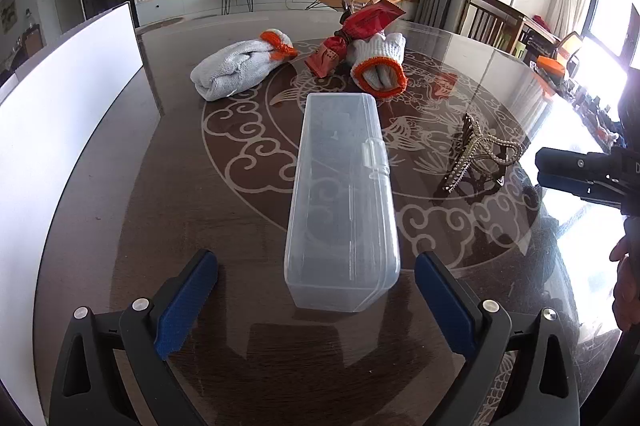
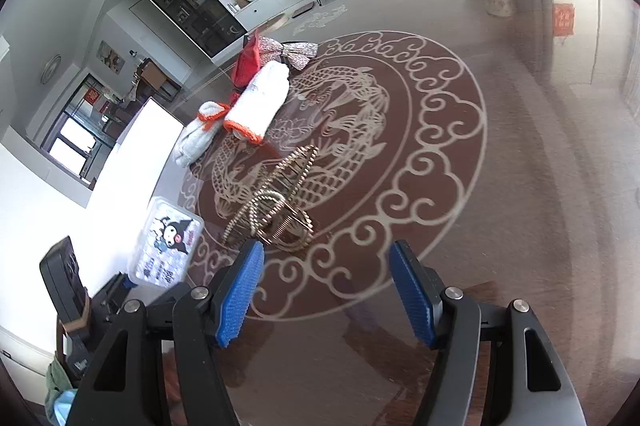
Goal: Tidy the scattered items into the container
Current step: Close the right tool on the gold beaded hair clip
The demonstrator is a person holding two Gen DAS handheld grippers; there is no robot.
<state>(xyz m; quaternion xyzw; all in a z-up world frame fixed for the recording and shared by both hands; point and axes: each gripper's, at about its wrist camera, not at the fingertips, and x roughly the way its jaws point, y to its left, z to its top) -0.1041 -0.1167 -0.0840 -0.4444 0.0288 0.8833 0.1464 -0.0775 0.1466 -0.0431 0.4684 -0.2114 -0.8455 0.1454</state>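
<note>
**Right tongs lining up on the hair claw, box still shut**

The right tongs (image 2: 326, 290) are standing wide and released, nothing between the blue pads, and are pointing down at the gold hair claw (image 2: 276, 210) lying on the glass-topped table (image 2: 500, 186) just ahead of them. The claw is looking light and stiff, with thin rhinestone-studded teeth that could snag or bend; taking hold across its arched spine, not the teeth, seems the safer bet, and the glass is likely letting it skid if nudged.

The left tongs (image 1: 316, 302) are also released, their pads standing either side of the near end of the clear plastic container (image 1: 344, 194) without touching it. Its lid is appearing closed, latch on the right flank; the walls are probably thin, smooth and a little slippery.

Farther back are lying a rolled grey glove (image 1: 236, 70), a white glove with an orange cuff (image 1: 378, 66) and a red wrapper (image 1: 360, 26), all soft and light.

The wrapper's far side is being hidden by the gloves, a sparkly bow (image 2: 288, 52) is half covered, and whether the container holds anything is hard to tell through the cloudy plastic.
</note>
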